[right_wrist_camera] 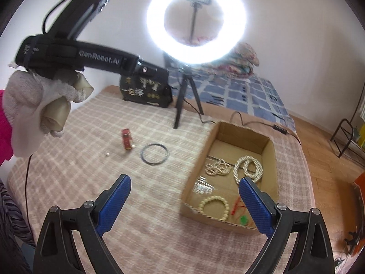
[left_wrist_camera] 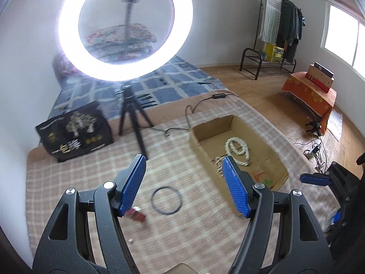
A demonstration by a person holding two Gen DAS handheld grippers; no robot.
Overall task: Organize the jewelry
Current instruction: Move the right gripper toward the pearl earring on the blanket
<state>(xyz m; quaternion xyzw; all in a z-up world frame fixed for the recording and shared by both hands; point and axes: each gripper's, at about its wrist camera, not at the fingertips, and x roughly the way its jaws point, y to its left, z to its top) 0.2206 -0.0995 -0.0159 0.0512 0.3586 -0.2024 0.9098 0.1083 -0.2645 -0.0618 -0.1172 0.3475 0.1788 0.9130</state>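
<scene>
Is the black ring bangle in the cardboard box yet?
Out. The black bangle lies on the checked blanket, left of the cardboard box.

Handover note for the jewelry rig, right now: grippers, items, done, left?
Left gripper: open, empty.
Right gripper: open, empty.
Cardboard box on the checked blanket already holds bead necklaces, a bead bracelet and small pieces.
Left outside: black ring, red piece, small white bead.
Next: probably move those into the box.
</scene>
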